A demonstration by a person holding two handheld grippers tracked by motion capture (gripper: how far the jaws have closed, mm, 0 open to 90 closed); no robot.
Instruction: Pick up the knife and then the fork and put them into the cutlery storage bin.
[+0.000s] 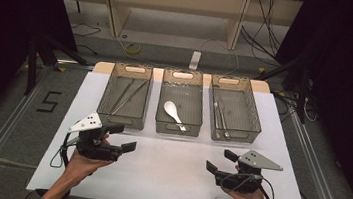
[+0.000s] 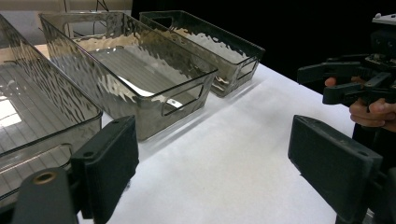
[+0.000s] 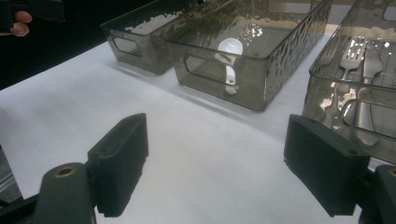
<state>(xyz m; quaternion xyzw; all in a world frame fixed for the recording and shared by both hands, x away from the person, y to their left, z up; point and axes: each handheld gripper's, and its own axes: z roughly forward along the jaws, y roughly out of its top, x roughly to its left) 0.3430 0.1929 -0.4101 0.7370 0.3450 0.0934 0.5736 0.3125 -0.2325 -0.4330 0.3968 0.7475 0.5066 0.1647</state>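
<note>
A white table (image 1: 165,179) fills the middle of the high view, with dark floor, loose cables and a pale wooden frame beyond its far edge. Along the far half of the table stand three smoky, see-through bins in a row, their long sides running away from the person. The left bin (image 1: 124,95) holds thin metal sticks lying lengthwise and slightly crossed. The right bin (image 1: 235,108) holds a fork and another piece of metal cutlery, seen more clearly in the right gripper view, also lying lengthwise.

The middle bin (image 1: 180,101) holds the white spoon (image 1: 174,113), the thing nearest both grippers. It is glossy and ceramic-looking, with a wide oval bowl and a short handle. It lies flat on the bin floor, its long axis slanting: bowl toward the far left, handle toward the near right corner of the bin.

The left gripper (image 1: 128,139) is held in a hand above the near left part of the table, jaws pointing toward the right gripper. Its jaws stand wide apart with nothing between them. The right gripper (image 1: 221,161) sits over the near right part, pointing back toward the left one, jaws likewise spread wide and empty
</note>
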